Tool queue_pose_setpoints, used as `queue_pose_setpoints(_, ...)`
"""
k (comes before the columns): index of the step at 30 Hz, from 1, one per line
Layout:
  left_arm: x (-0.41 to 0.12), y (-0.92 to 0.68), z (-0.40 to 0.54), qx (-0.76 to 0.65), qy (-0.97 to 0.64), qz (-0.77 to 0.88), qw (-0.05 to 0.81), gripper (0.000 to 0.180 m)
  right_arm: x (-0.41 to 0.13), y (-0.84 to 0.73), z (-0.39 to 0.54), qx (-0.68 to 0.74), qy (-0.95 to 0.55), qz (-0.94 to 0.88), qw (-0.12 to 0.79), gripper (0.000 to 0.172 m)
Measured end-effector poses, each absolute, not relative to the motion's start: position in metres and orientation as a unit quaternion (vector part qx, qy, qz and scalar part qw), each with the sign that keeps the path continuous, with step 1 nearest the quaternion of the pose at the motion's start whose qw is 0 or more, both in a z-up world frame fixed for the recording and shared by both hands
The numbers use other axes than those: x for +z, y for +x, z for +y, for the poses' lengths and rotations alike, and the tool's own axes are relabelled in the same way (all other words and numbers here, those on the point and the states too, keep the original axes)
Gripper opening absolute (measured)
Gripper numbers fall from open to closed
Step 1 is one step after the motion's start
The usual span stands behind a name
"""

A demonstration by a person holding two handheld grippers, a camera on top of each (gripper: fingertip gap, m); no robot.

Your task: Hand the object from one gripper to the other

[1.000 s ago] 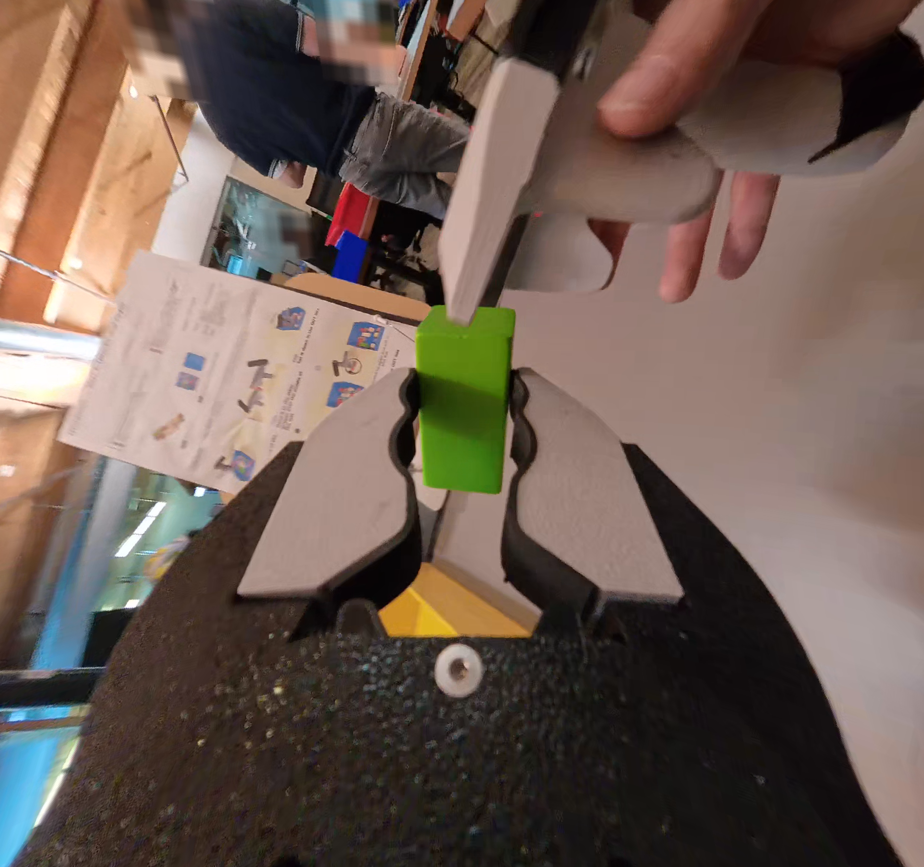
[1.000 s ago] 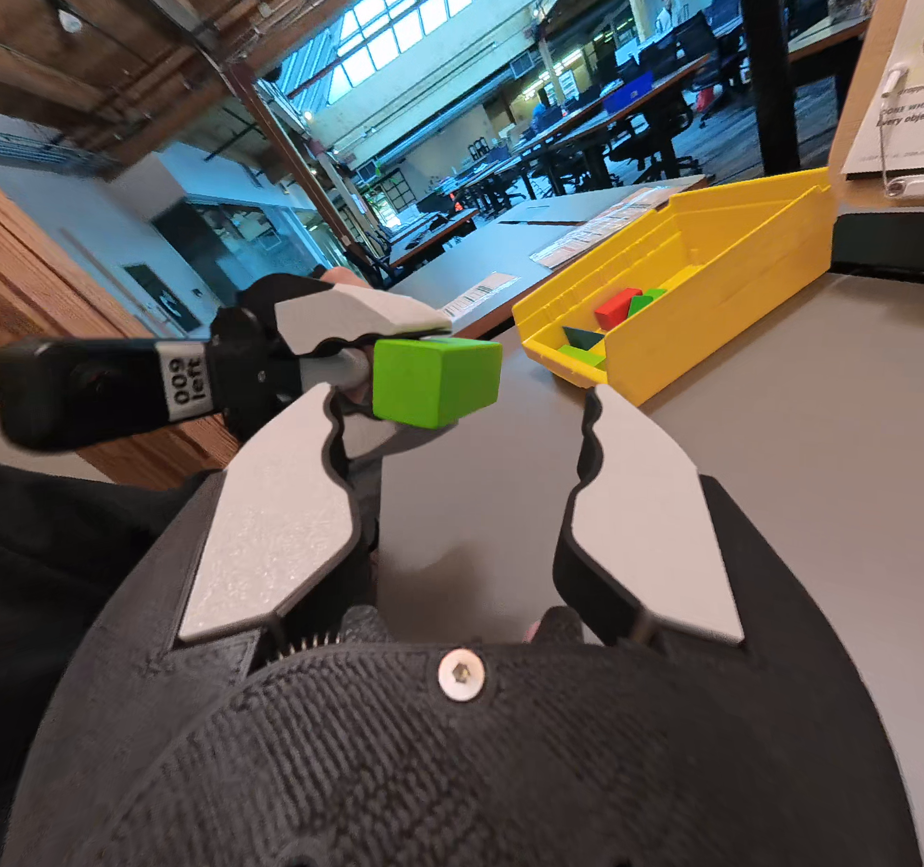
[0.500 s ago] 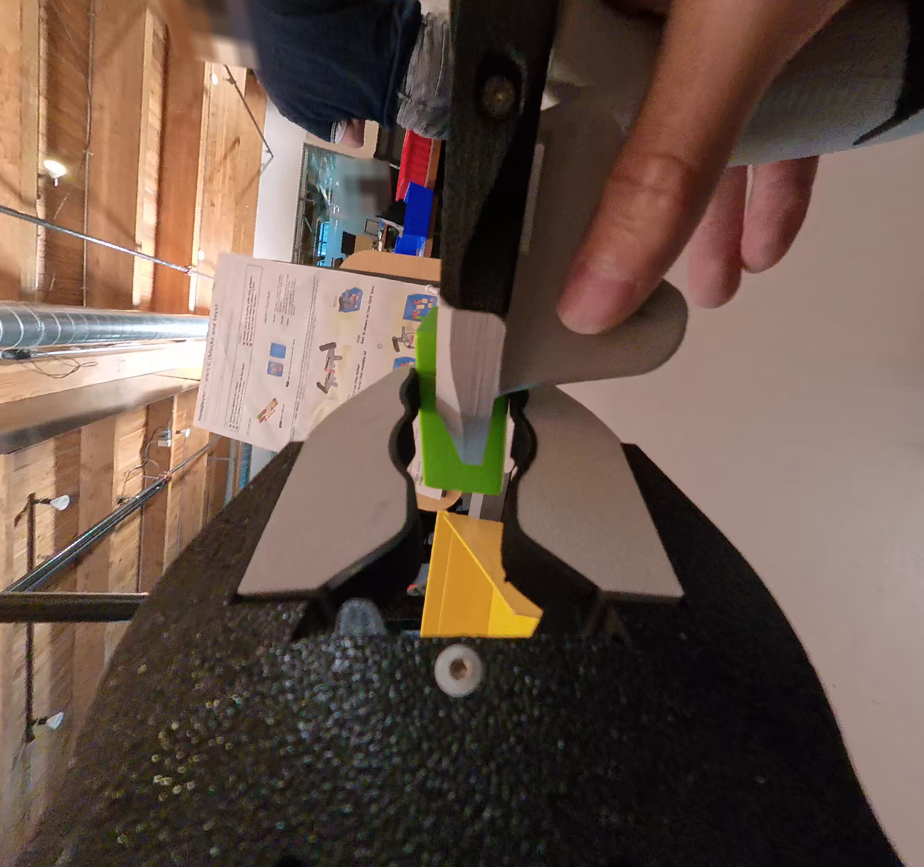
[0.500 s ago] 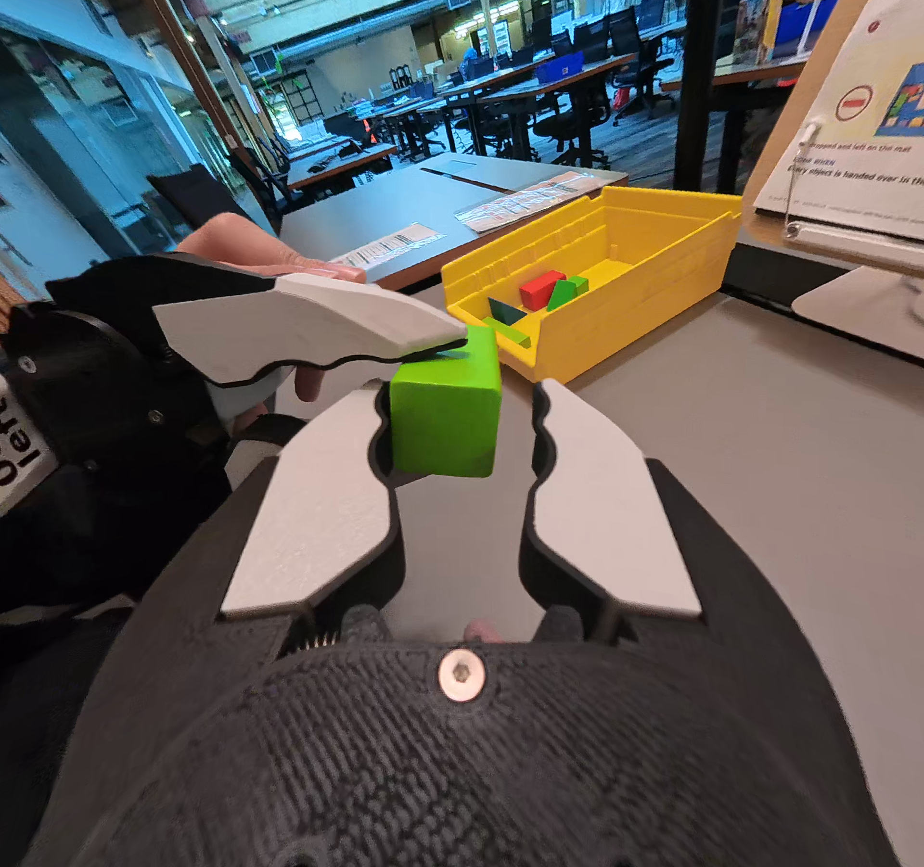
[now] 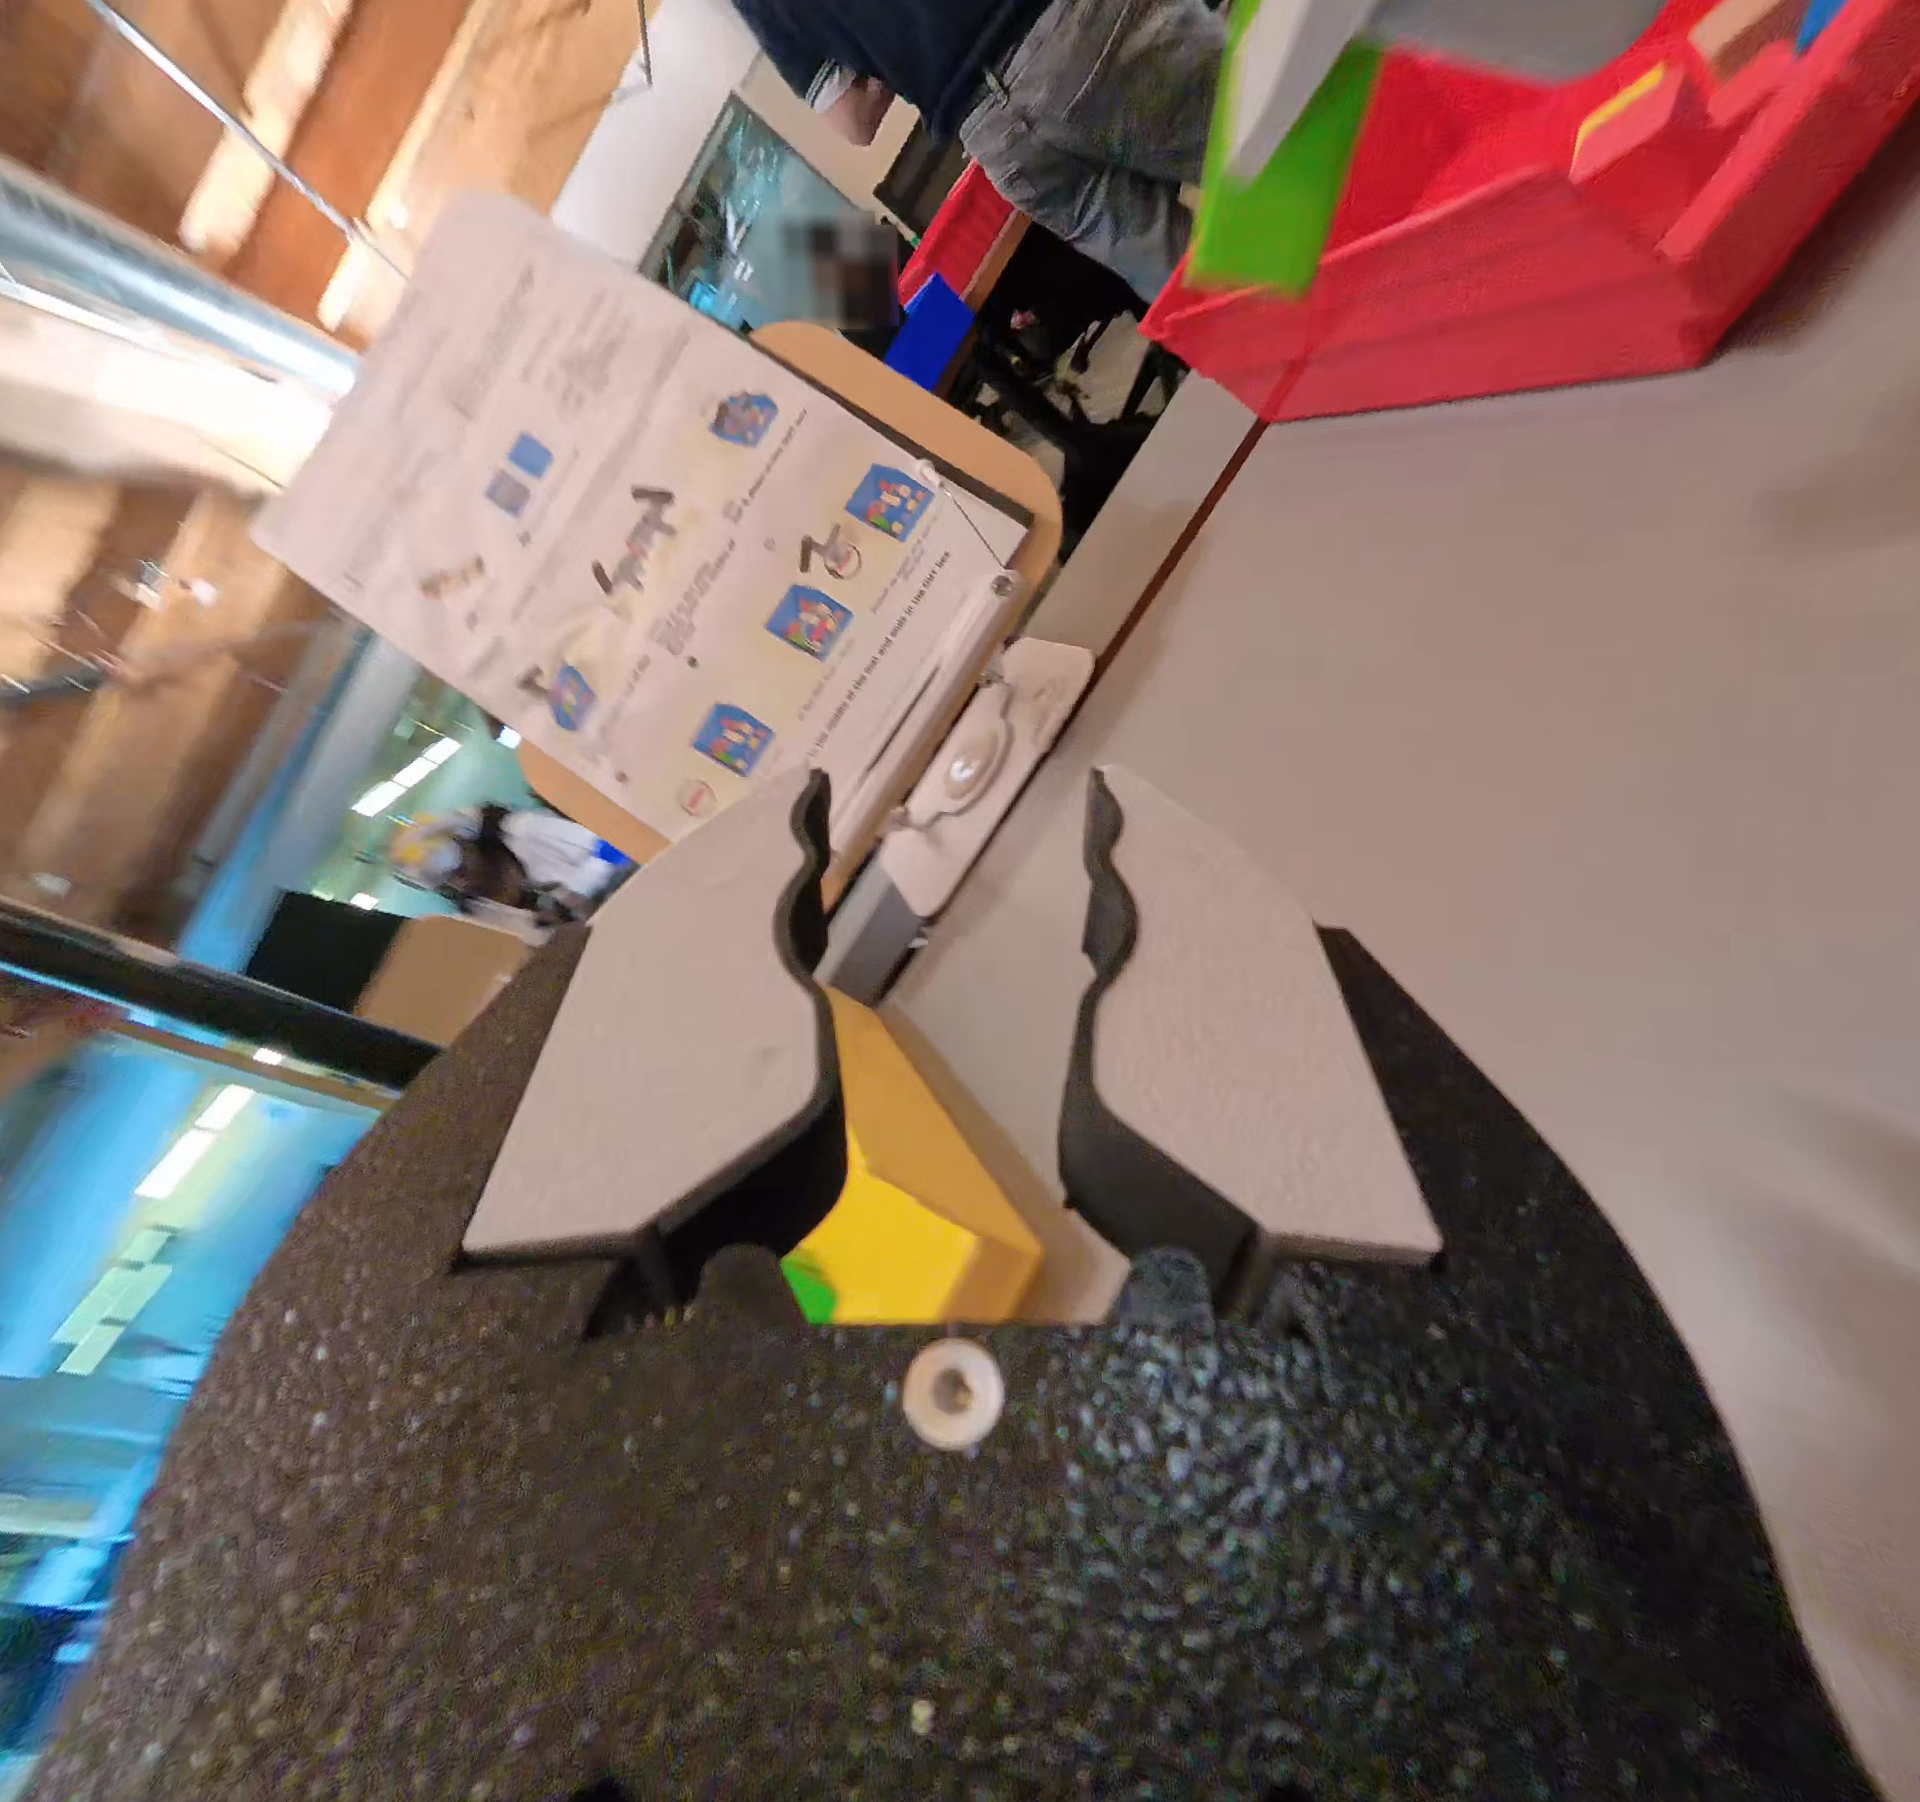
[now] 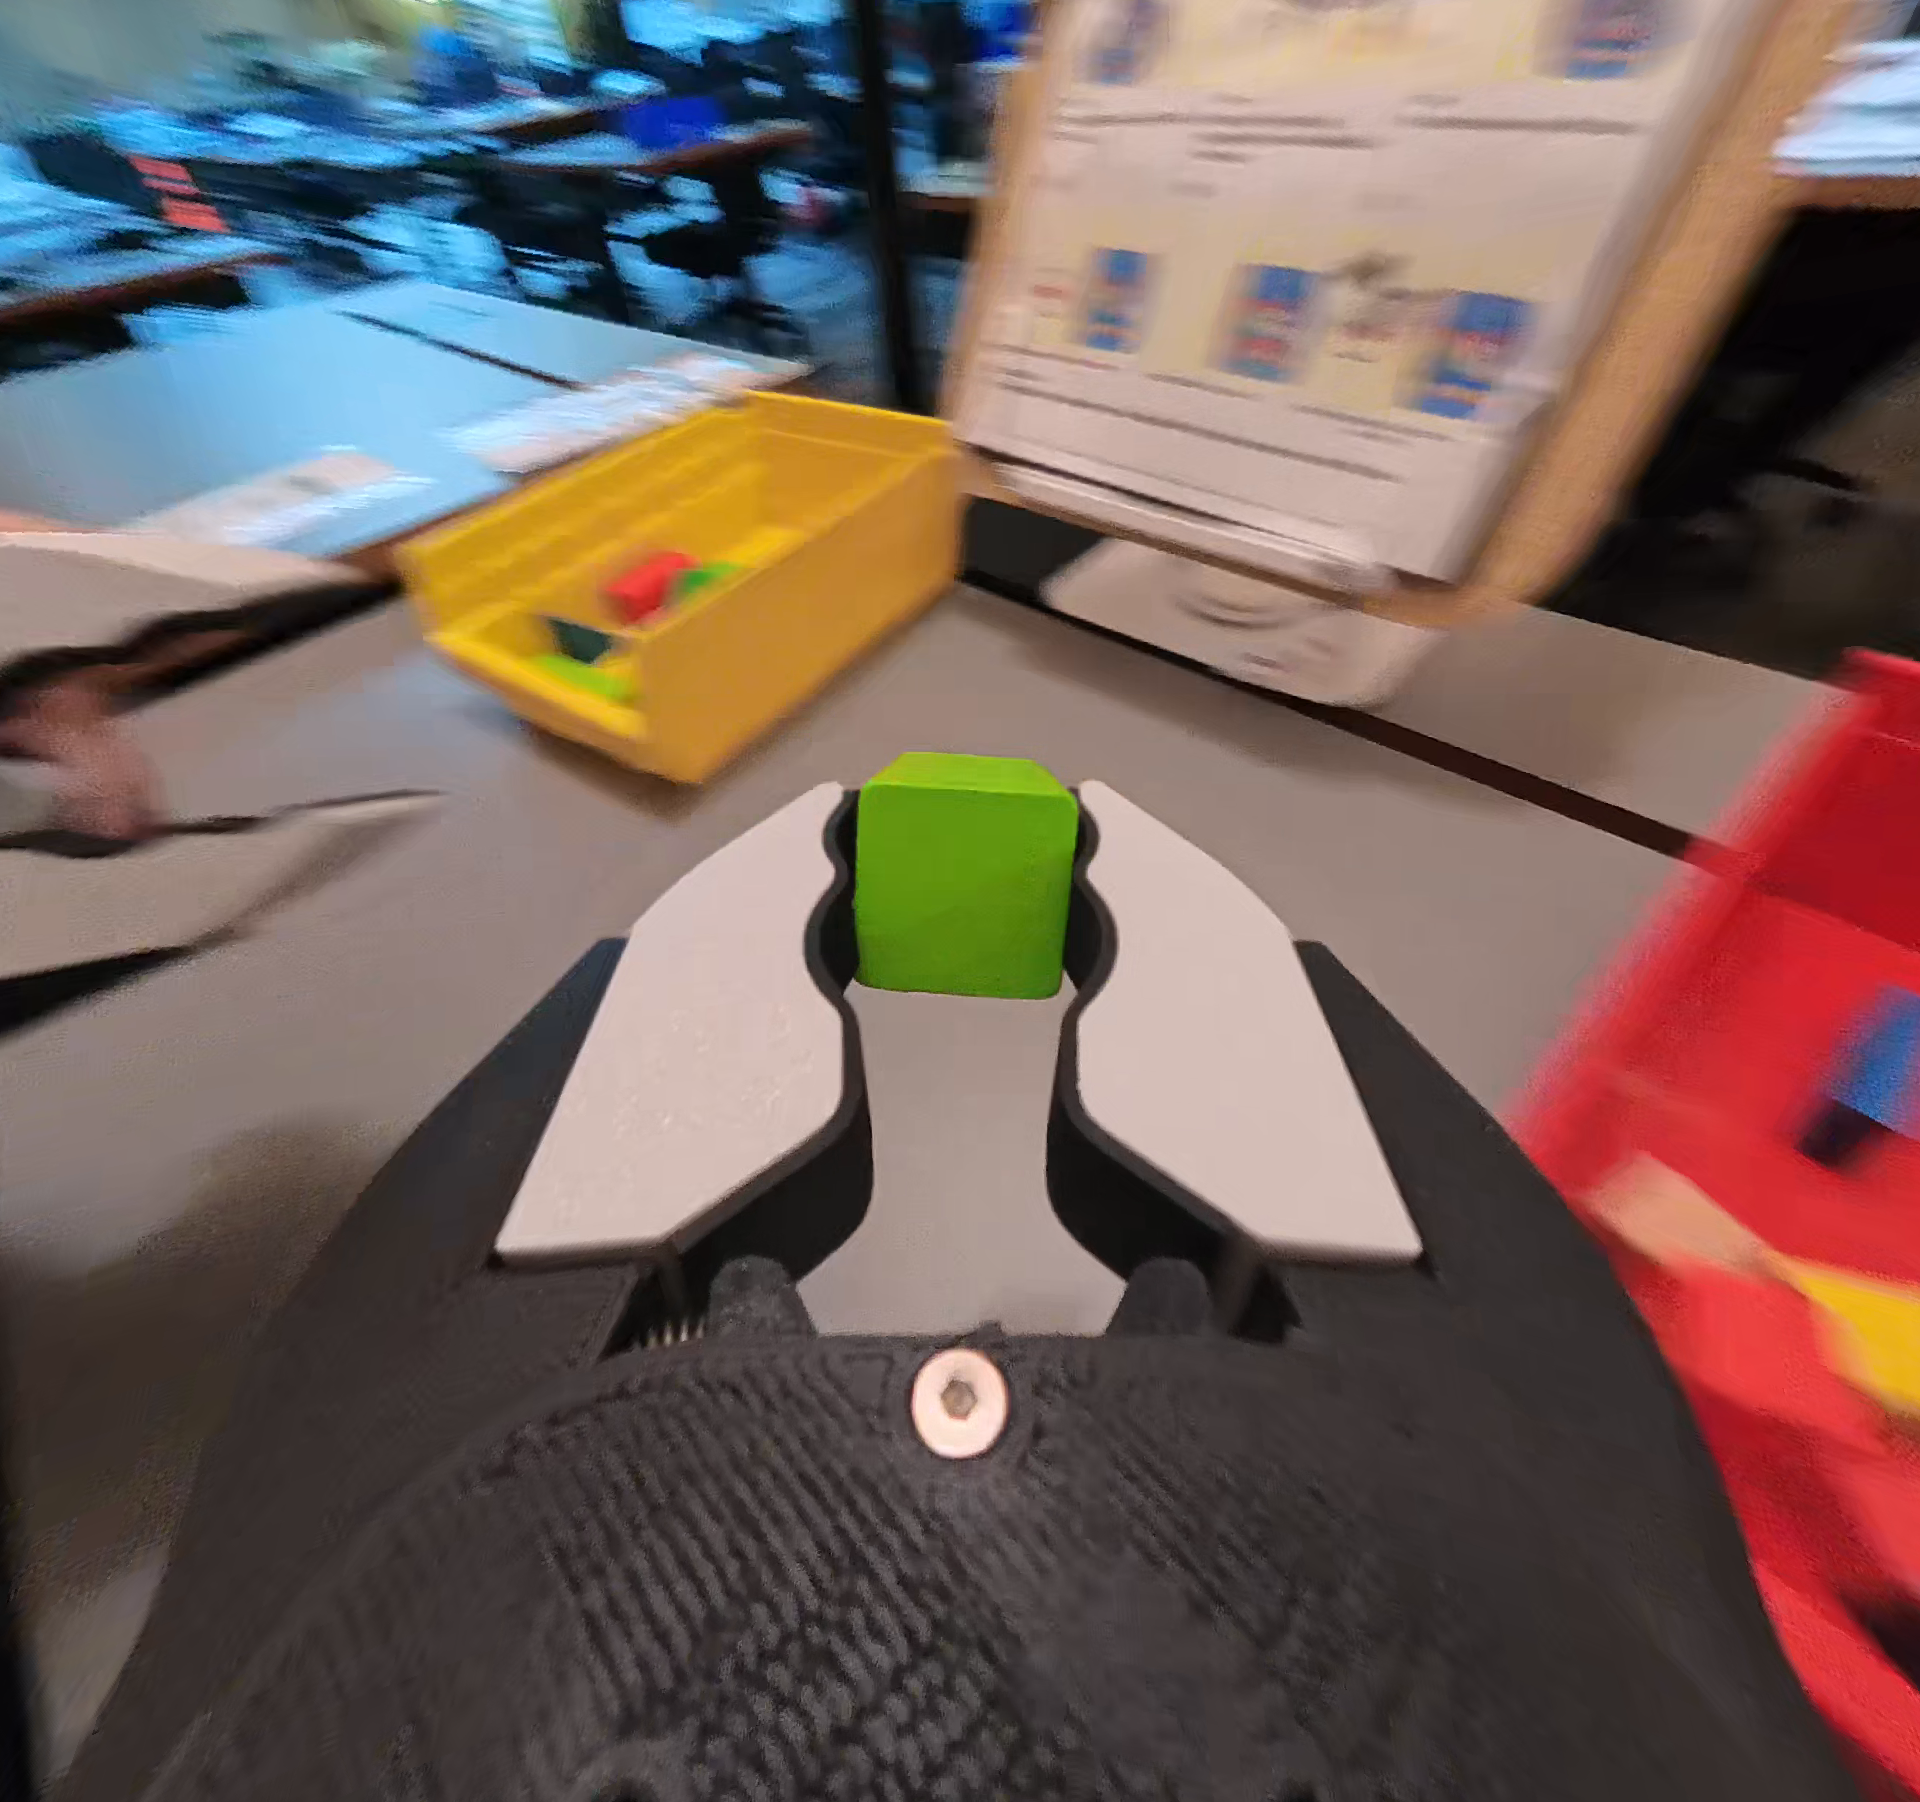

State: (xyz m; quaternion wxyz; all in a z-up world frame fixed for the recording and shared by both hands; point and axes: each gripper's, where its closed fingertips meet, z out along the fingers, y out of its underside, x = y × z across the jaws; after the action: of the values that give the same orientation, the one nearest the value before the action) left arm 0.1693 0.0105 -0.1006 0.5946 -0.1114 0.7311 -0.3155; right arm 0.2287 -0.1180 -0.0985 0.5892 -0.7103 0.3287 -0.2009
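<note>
In the right wrist view my right gripper (image 6: 964, 817) is shut on a green block (image 6: 961, 879); both pads press on its sides, above the grey table (image 6: 520, 921). In the left wrist view my left gripper (image 5: 951, 807) is open with nothing between its fingertips. The same green block (image 5: 1273, 183) shows blurred at the top of that view, held by the right gripper's grey finger (image 5: 1309, 17). My left gripper shows blurred at the left edge of the right wrist view (image 6: 156, 817).
A yellow bin (image 6: 790, 599) with red and green blocks stands on the table behind the block; its corner shows in the left wrist view (image 5: 914, 1191). A red bin (image 6: 1766, 1129) with blocks is at the right, also (image 5: 1558, 225). An instruction sheet on a stand (image 6: 1330, 225) is at the back.
My right gripper closed on the green block while my left gripper held it. My left gripper then opened and let go. The two grippers moved apart, the block staying with the right one.
</note>
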Motion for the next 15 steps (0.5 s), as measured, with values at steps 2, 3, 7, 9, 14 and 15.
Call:
queue_pose_setpoints(2, -0.107, 0.168, 0.021, -0.351, -0.143, 0.733, 0.564, 0.045, -0.107, 0.259, -0.182, -0.272, -0.692, 0.395, 0.54, 0.037)
queue_pose_setpoints(3, -0.111, 0.167, 0.026, -0.363, -0.152, 0.736, 0.551, 0.045, -0.111, 0.273, -0.213, -0.304, -0.682, 0.421, 0.515, 0.037)
queue_pose_setpoints(7, -0.126, 0.168, 0.046, -0.375, -0.189, 0.741, 0.524, 0.041, -0.137, 0.325, -0.299, -0.331, -0.676, 0.499, 0.429, 0.037)
queue_pose_setpoints(9, -0.131, 0.169, 0.054, -0.378, -0.2, 0.743, 0.516, 0.04, -0.145, 0.352, -0.328, -0.351, -0.68, 0.514, 0.386, 0.037)
queue_pose_setpoints(14, -0.13, 0.171, 0.073, -0.378, -0.226, 0.739, 0.511, 0.038, -0.201, 0.395, -0.379, -0.338, -0.726, 0.55, 0.238, 0.037)
queue_pose_setpoints(15, -0.13, 0.171, 0.079, -0.373, -0.229, 0.737, 0.515, 0.038, -0.21, 0.397, -0.386, -0.343, -0.734, 0.547, 0.208, 0.037)
